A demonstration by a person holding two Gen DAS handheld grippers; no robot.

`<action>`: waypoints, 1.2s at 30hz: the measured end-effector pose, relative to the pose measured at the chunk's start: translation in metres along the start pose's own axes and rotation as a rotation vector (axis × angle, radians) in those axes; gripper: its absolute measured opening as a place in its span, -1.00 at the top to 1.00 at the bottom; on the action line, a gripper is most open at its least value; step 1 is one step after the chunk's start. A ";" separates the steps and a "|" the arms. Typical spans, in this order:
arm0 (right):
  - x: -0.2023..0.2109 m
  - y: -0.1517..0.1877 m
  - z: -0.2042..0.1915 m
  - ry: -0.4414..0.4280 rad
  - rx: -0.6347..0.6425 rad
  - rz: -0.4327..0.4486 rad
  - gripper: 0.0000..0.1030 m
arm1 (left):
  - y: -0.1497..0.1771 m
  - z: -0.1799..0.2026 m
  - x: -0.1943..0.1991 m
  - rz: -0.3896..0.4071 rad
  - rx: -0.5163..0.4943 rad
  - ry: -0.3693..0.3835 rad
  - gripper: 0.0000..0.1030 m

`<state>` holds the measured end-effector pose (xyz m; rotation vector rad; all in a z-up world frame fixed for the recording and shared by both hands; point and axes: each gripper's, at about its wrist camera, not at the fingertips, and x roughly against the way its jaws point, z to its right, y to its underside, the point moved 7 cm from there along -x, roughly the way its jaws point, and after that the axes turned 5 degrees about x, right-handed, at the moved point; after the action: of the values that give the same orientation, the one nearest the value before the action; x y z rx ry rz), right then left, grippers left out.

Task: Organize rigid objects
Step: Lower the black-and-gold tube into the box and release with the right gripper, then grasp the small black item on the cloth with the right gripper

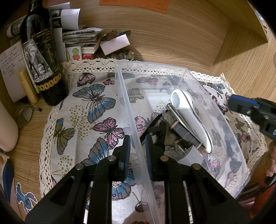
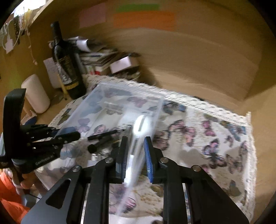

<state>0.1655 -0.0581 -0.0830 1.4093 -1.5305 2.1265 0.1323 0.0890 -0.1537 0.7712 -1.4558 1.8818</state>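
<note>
Both your tongs straddle the clear rectangular plastic bin (image 1: 131,110).
Left gripper (image 1: 137,146) and right gripper (image 2: 136,149) parted around thin walls; whether clenched, can't tell. Glossy white curved handle (image 1: 191,117) inside.

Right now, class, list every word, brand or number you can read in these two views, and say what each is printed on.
"APPELLATION D'ORIGINE": wine bottle label, partly legible.
"GenRobot.AI": body of the left gripper, seen from the right wrist.
Script name and year on the bottle label: too stylised and small to be sure.
Handwritten note beside the bottle: too small.
Orange paper on the wall: too small.
</note>
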 end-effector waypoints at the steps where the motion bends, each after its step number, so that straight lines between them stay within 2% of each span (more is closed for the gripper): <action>1: 0.005 0.002 0.004 0.012 -0.007 0.006 0.60 | 0.000 0.000 0.000 0.000 -0.001 0.000 0.66; 5: 0.022 0.016 0.023 0.087 -0.031 0.011 0.49 | -0.001 0.001 0.000 0.000 -0.002 -0.001 0.66; 11: 0.029 0.045 0.042 0.141 -0.079 -0.028 0.31 | -0.002 0.001 0.000 0.001 -0.003 -0.001 0.66; 17: 0.015 0.080 0.052 0.143 -0.140 -0.110 0.26 | -0.002 0.001 0.000 0.001 -0.001 -0.001 0.66; 24: -0.005 0.115 0.053 0.120 -0.168 -0.215 0.26 | -0.001 0.001 0.000 0.001 -0.002 -0.002 0.66; 30: -0.015 0.127 0.051 0.107 -0.162 -0.245 0.26 | -0.001 0.001 0.000 0.002 -0.004 -0.002 0.66; 32: -0.015 0.127 0.050 0.105 -0.162 -0.239 0.50 | -0.001 0.001 0.000 0.002 -0.004 -0.002 0.66; 36: -0.014 0.124 0.054 0.102 -0.177 -0.225 0.52 | -0.001 0.002 0.000 0.001 0.000 0.002 0.66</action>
<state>0.1299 -0.1536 -0.1726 1.3217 -1.4102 1.8540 0.1333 0.0876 -0.1530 0.7691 -1.4554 1.8824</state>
